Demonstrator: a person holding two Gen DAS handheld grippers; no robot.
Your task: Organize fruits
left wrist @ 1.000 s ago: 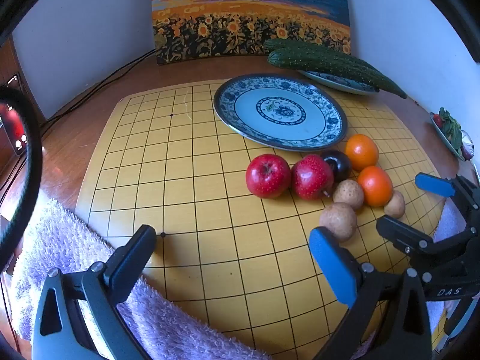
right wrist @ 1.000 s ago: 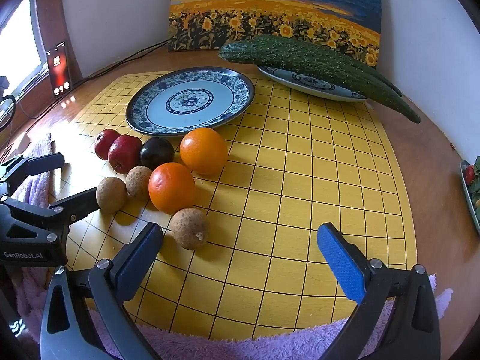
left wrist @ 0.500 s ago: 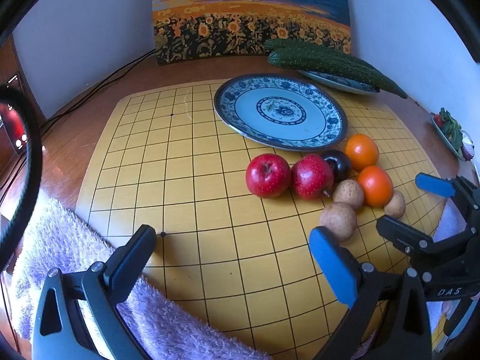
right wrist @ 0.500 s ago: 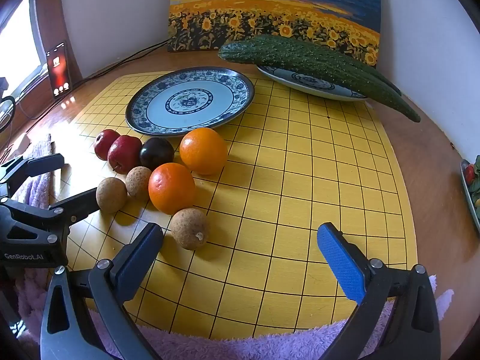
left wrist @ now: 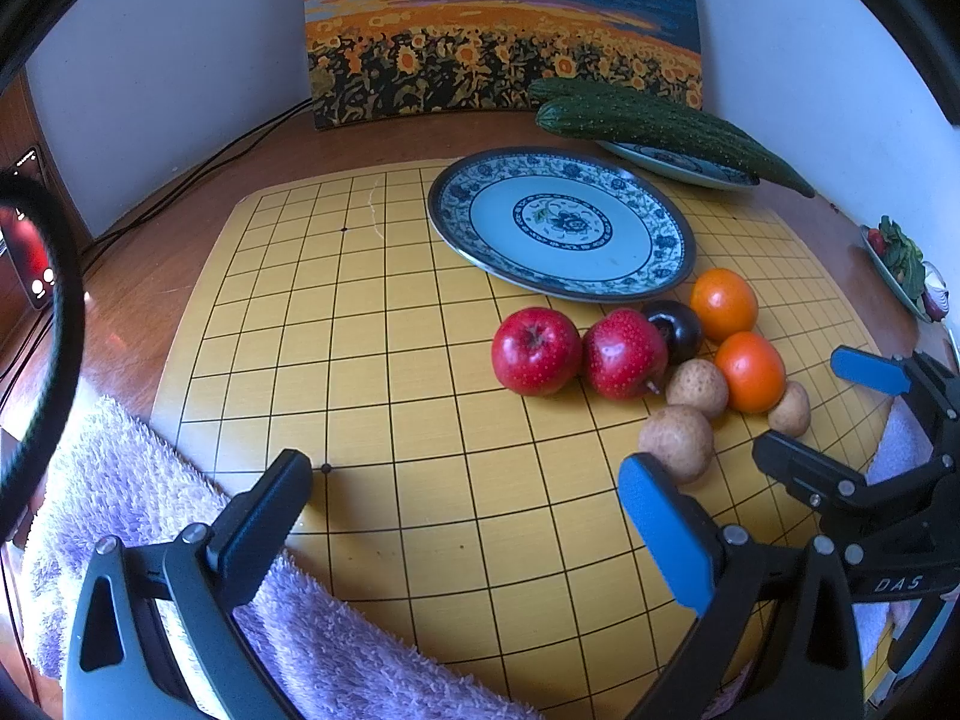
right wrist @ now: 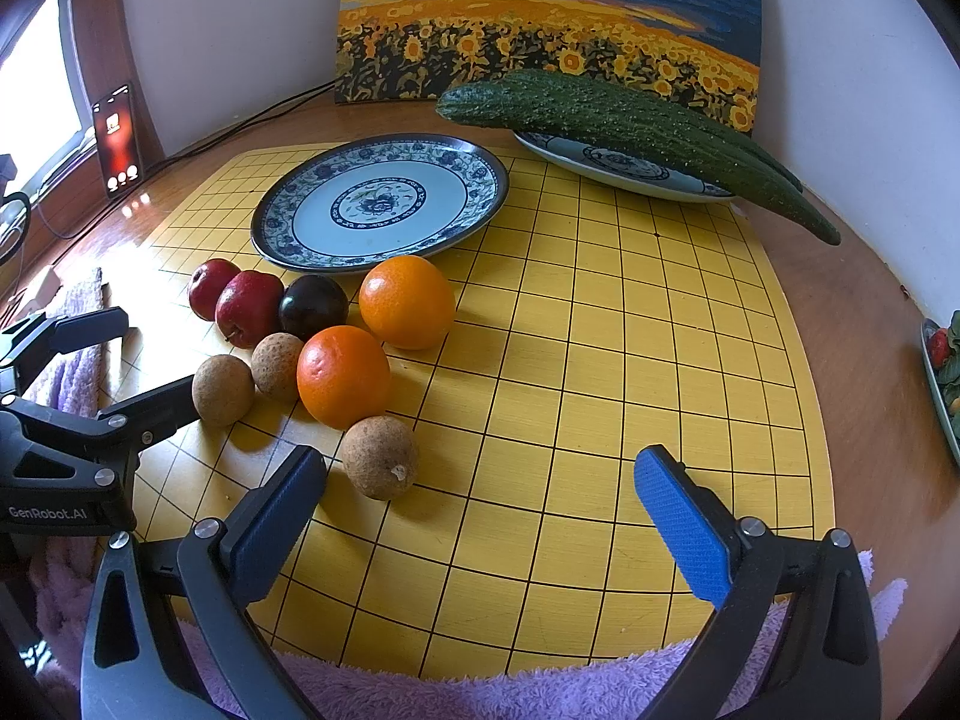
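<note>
A cluster of fruit lies on the yellow grid board (left wrist: 372, 396): two red apples (left wrist: 536, 351) (left wrist: 625, 353), a dark plum (left wrist: 675, 329), two oranges (left wrist: 723, 303) (left wrist: 750, 371) and three brown round fruits (left wrist: 677, 443). An empty blue-patterned plate (left wrist: 561, 222) sits just behind them. My left gripper (left wrist: 465, 525) is open and empty, low over the board's near edge, left of the fruit. My right gripper (right wrist: 480, 516) is open and empty, with a brown fruit (right wrist: 380, 457) just ahead of its left finger. The oranges (right wrist: 406, 302) (right wrist: 343, 375) lie beyond it.
A second plate (right wrist: 624, 171) holding long green cucumbers (right wrist: 618, 126) stands at the back right. A sunflower painting (left wrist: 498, 30) leans on the wall. A purple towel (left wrist: 120, 510) lies under the board's near edge. A phone (right wrist: 117, 138) stands at the far left. A dish of vegetables (left wrist: 903, 261) sits at the right edge.
</note>
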